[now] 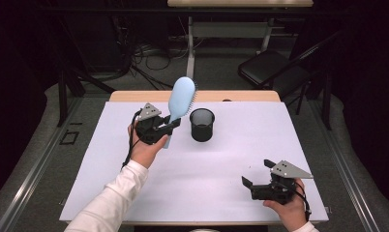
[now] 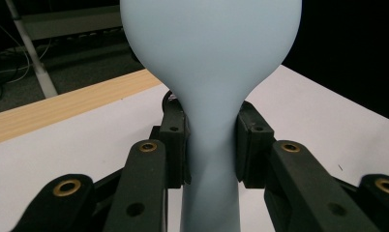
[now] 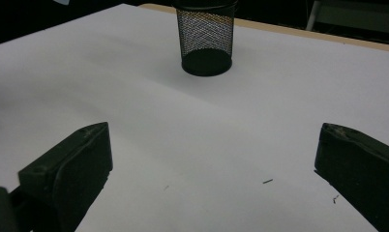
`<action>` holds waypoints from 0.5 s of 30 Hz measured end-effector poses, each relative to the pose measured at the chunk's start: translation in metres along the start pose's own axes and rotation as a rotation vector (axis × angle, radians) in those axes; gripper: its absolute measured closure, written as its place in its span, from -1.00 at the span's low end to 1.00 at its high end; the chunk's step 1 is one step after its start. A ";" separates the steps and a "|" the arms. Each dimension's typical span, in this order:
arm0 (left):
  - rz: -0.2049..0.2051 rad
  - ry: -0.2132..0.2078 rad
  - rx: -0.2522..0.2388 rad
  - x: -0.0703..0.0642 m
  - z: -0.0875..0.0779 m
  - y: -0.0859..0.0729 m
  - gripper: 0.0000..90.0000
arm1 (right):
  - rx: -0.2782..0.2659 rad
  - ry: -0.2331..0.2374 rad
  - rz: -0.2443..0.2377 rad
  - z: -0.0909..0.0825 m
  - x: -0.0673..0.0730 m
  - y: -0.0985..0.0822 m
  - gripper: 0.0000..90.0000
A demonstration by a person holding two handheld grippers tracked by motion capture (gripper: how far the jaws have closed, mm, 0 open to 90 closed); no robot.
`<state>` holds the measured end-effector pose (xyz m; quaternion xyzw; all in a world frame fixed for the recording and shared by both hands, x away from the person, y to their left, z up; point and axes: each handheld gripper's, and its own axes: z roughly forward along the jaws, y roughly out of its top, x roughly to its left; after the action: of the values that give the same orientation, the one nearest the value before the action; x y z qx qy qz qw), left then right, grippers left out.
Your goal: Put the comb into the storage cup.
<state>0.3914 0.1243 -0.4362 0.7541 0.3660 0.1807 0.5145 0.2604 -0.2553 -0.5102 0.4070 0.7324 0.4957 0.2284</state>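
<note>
1. Hairbrush [image 1: 182, 98], pale blue, is held upright just left of the mesh cup [image 1: 202, 124], head up, likely so the handle can drop in.
2. Left gripper [image 1: 172, 124] fingers [image 2: 175, 145] clamp its neck.
3. Right gripper [image 1: 255, 173], well apart from the cup, fingers [image 3: 83, 159] spread wide over the counter [image 1: 231, 154], holding nothing.
4. No readable writing.

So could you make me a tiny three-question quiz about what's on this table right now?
1. True or false: the left gripper is clamped on the blue hairbrush.
2. What dark container stands beside the brush?
3. The right gripper is: A) holding the cup, B) open with nothing in it, C) gripping the brush.

Key: 1 true, by its handle. 2 the black mesh cup. 3 B.
</note>
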 end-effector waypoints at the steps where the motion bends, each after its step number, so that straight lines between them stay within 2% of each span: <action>1: -0.003 0.000 -0.002 0.000 0.000 0.000 0.55 | 0.000 0.005 0.010 0.000 0.000 0.000 -1.00; 11: -0.001 0.000 -0.006 -0.001 -0.001 0.001 0.55 | -0.004 0.022 0.092 0.004 -0.011 0.003 -0.95; 13: -0.001 0.000 -0.005 0.000 -0.001 0.001 0.55 | 0.009 0.016 0.112 0.005 -0.013 0.005 -0.94; 15: -0.003 0.000 -0.006 0.000 -0.001 0.001 0.55 | 0.032 0.005 0.095 0.005 -0.014 0.009 -0.93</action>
<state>0.3907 0.1245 -0.4353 0.7519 0.3667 0.1812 0.5170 0.2752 -0.2627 -0.5048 0.4436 0.7209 0.4950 0.1963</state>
